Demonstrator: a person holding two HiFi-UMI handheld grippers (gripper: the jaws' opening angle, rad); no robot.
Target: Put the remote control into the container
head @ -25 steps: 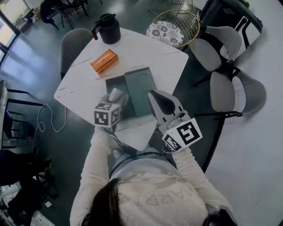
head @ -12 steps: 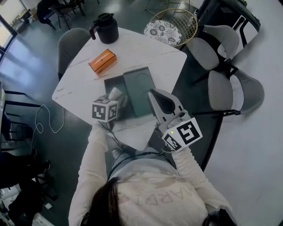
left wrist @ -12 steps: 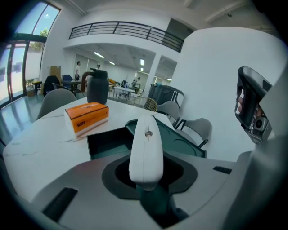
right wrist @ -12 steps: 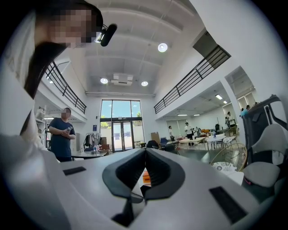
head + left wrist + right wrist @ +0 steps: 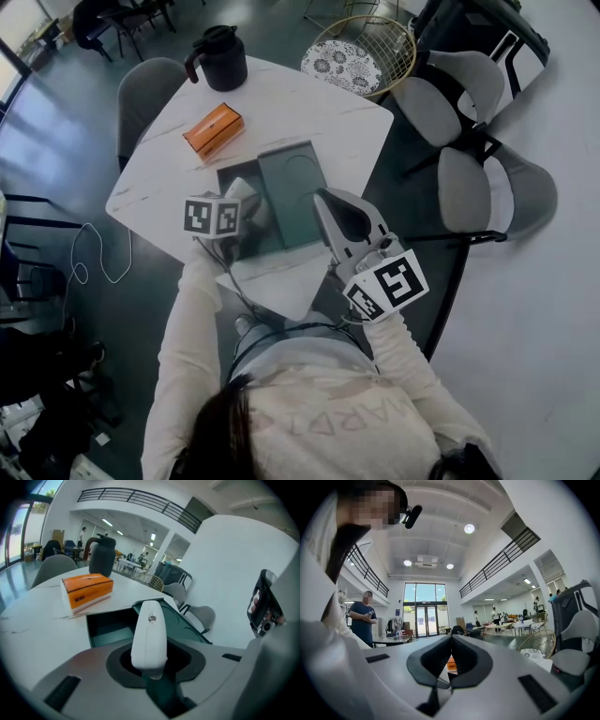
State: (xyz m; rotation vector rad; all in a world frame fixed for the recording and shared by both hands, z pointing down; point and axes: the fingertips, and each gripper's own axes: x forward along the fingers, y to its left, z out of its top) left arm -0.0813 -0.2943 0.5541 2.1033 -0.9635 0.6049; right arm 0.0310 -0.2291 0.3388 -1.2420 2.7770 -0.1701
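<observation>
Basically a big open hall, dark floor [image 5: 56, 141], grey chairs [image 5: 469, 178]. White marble worktop [image 5: 309, 112] carries green container [image 5: 239, 176], orange box [image 5: 214, 129], black jug [image 5: 222, 58]. Left gripper [image 5: 242, 210] jaws clamp white remote [image 5: 149, 634] above the container. Right gripper [image 5: 323, 202] jaws closed together, empty.

We wear a cream long-sleeved top [image 5: 323, 417] with faint lettering across the back, and our hair [image 5: 217, 439] is dark. The left claw [image 5: 246, 204] and the right claw [image 5: 321, 199] share grey shells with black pads [image 5: 429, 660]; each carries a white cube [image 5: 387, 286] with black square markers. A dark cable [image 5: 281, 330] loops at our waist.
</observation>
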